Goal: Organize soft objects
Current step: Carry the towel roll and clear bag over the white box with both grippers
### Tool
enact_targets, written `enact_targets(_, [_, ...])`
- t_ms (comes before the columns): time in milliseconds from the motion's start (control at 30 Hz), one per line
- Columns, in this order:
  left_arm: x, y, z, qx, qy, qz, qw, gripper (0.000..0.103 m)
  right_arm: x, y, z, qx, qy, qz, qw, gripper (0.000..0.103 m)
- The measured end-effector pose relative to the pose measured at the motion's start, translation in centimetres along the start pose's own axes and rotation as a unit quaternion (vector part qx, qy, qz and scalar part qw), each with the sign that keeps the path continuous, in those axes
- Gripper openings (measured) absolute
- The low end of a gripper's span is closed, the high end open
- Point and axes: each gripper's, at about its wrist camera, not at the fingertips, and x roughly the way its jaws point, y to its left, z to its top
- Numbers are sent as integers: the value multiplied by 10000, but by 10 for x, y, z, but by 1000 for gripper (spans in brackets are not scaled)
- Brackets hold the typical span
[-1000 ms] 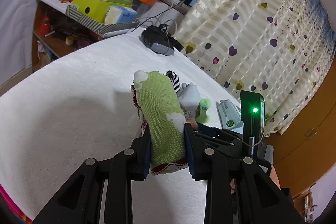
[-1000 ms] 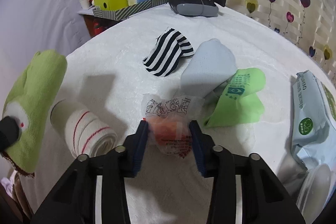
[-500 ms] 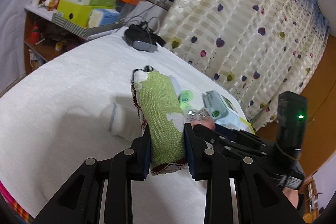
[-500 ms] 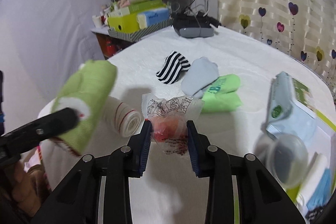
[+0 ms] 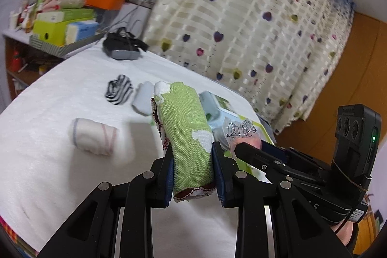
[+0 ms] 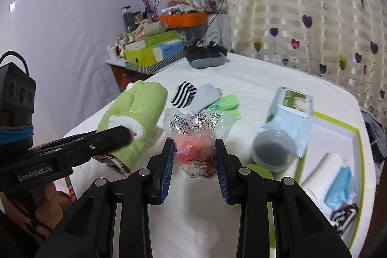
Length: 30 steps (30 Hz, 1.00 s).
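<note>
Left gripper and right gripper clamped, held side by side.

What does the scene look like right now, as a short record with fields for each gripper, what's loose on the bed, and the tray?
left gripper: shut on green rolled cloth
right gripper: shut on clear packet with something pink inside
loose on white bed: striped sock, pale blue sock, white rolled cloth
tray: green-rimmed, holds a blue item and white roll
</note>
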Motion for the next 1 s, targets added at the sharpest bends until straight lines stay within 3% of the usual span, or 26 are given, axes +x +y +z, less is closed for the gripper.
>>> enact_targets(367, [12, -46, -9, 408, 247, -324, 9983, 26, -43, -27, -16, 306, -291, -300, 9987, 34])
enact_targets(1000, [41, -104, -13, 901, 549, -789, 9913, 26, -84, -77, -35, 798, -487, -818, 9923, 34])
